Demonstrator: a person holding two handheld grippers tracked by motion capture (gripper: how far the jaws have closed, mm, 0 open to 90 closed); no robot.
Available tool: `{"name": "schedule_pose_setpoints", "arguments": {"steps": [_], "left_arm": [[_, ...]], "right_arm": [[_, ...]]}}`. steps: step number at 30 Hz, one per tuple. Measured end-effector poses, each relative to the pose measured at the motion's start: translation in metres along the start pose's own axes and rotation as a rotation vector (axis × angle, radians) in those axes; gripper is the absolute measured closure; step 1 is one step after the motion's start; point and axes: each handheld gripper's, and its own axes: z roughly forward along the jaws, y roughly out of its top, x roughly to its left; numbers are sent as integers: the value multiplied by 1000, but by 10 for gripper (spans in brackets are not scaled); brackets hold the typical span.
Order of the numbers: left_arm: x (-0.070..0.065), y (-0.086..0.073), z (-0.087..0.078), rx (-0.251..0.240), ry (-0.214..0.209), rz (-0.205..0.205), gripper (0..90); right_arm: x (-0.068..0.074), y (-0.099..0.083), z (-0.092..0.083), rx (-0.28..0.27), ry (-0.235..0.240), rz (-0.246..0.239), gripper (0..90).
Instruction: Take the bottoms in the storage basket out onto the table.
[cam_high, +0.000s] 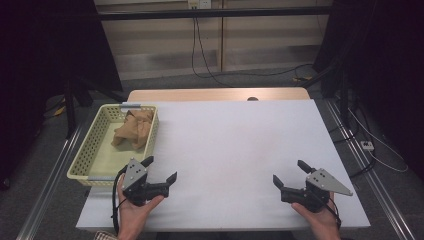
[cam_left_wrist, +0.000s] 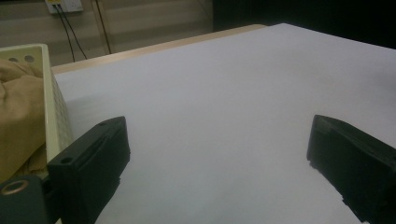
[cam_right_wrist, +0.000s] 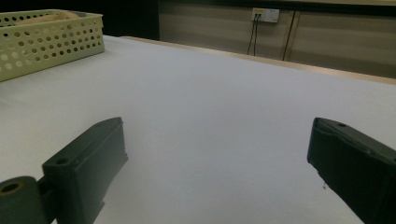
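no readable text, labels or signs

In the left gripper view the picture's left edge cuts off the basket (cam_left_wrist: 49, 107) and the tan cloth (cam_left_wrist: 18, 116) inside it. In the high view the bottom edge cuts both forearms, and the table's (cam_high: 240, 150) near corners stay unseen.

The room is dim, with black, unreadable areas at both upper corners of the high view, while the white table (cam_high: 235, 150) takes soft, even light from above and shows no glare. In both gripper views the near black jaws are blurred and dark, with faint soft shadows beneath them. The cloth (cam_left_wrist: 18, 116) and the basket (cam_right_wrist: 51, 39) look slightly soft.
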Motion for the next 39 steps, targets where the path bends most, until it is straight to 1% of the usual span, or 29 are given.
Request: {"name": "schedule_pose_setpoints", "arguments": {"steps": [3,8,10,12,13,15,16,17,19,20,25,26,27,29,32,33,34,38,39], "left_arm": [[2,2,1,20,-19,-11,64],[1,3,1,19,-12,5,62],[0,3,3,22,-18,1,62],[0,4,3,27,-23,7,62],[1,8,3,30,-28,7,62],[2,12,4,21,-10,13,63],[2,12,4,21,-10,13,63],[3,14,4,26,2,13,65],[3,17,4,27,-3,14,68],[3,19,3,19,5,18,68],[7,22,3,18,12,12,68],[8,24,3,22,13,12,68],[9,26,4,43,9,25,71],[10,28,4,51,9,33,73],[13,33,3,46,11,28,74],[14,35,3,46,11,31,74],[16,39,2,50,20,43,74],[21,45,0,54,23,47,74],[23,48,0,63,29,53,74]], "right_arm": [[0,0,0,0,3,0,41],[0,0,0,1,10,5,39],[0,0,-1,3,13,8,40],[0,-1,-1,4,13,7,40],[0,-1,-1,7,15,9,40],[0,-1,0,10,17,8,40],[0,-1,0,10,18,10,40],[0,-1,0,11,19,12,39],[1,-1,0,12,21,11,39],[1,-1,0,11,22,11,39],[0,-1,1,12,31,21,38],[0,-1,1,13,34,23,38],[0,-1,1,13,37,23,38],[0,-1,1,13,37,22,38],[1,-1,1,13,39,24,38],[1,-1,1,13,39,24,38],[1,-1,1,14,39,24,38],[0,-1,2,18,37,29,37],[1,-1,2,19,38,28,37]]}}
